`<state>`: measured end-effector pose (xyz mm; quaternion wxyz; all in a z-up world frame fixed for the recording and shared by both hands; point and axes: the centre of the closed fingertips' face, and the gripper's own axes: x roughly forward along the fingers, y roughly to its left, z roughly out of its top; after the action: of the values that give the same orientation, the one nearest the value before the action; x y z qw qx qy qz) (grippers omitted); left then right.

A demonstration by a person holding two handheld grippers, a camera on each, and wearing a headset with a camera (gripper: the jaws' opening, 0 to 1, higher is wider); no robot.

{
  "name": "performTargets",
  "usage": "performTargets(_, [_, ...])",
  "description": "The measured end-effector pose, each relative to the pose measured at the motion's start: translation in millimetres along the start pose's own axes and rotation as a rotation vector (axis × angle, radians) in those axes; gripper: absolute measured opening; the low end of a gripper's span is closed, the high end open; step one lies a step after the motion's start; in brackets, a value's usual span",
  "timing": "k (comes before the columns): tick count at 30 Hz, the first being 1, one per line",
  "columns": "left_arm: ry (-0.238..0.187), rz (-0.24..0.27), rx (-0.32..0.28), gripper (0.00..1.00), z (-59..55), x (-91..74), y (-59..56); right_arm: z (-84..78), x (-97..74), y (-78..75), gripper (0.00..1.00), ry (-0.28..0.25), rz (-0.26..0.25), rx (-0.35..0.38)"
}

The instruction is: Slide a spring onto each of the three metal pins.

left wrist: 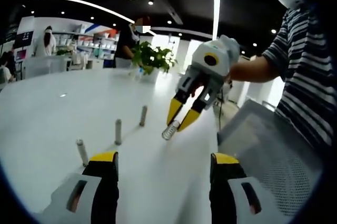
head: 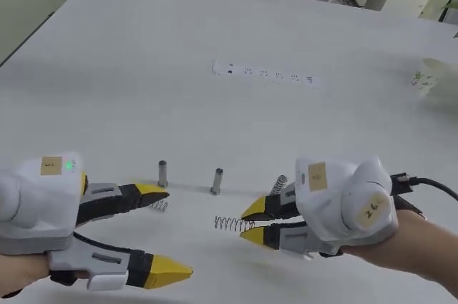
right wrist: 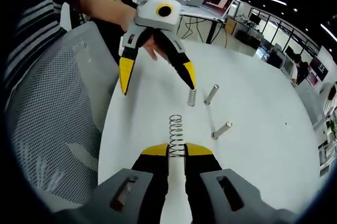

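The right gripper point(head: 248, 223) is pinching the spring point(head: 230, 223) by one end only, with its yellow tips pressed together on the last coils. The rest of the coil is sticking out unsupported. The likely trouble is that this free end will be wobbling as it nears a pin, catching on the pin's top edge instead of passing over it. Then it may be bending sideways or popping out of the pinch. The spring is lying roughly level with the white table point(head: 143, 68) while the pins are standing upright, so it will need turning before it can go on. A slanted approach would be pushing a pin sideways, and may tip it if it is only standing loose.

The three metal pins are standing in a row between the two grippers: the left pin point(head: 162, 173), the middle pin point(head: 217, 181), and the right pin point(head: 278, 184) just behind the right gripper's jaws. The right gripper is sitting low and pointing left. The left gripper point(head: 179, 232) is pointing right with its jaws spread wide, gripping nothing. Its upper tip is hovering just beside a second spring point(head: 159, 205) lying on the table, which a careless nudge could be flicking away
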<state>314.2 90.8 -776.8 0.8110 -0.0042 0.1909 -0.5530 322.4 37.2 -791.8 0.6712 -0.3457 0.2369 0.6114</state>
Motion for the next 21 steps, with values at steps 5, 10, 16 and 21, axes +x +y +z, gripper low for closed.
performTargets(5, [0.014,-0.039,0.026,0.52,3.5,11.9,-4.2,6.2,-0.5,4.0,0.08,-0.007,0.002,-0.009])
performTargets(10, [0.011,-0.081,0.048,0.42,9.9,22.7,-11.4,15.0,-2.2,8.2,0.08,-0.026,0.010,-0.026])
performTargets(16, [0.005,-0.118,0.072,0.25,13.4,30.4,-18.1,13.7,-2.1,9.9,0.08,-0.024,0.014,-0.035])
performTargets(21, [0.010,-0.121,0.083,0.20,12.6,34.7,-18.5,15.8,-4.3,12.0,0.08,-0.033,0.017,-0.040])
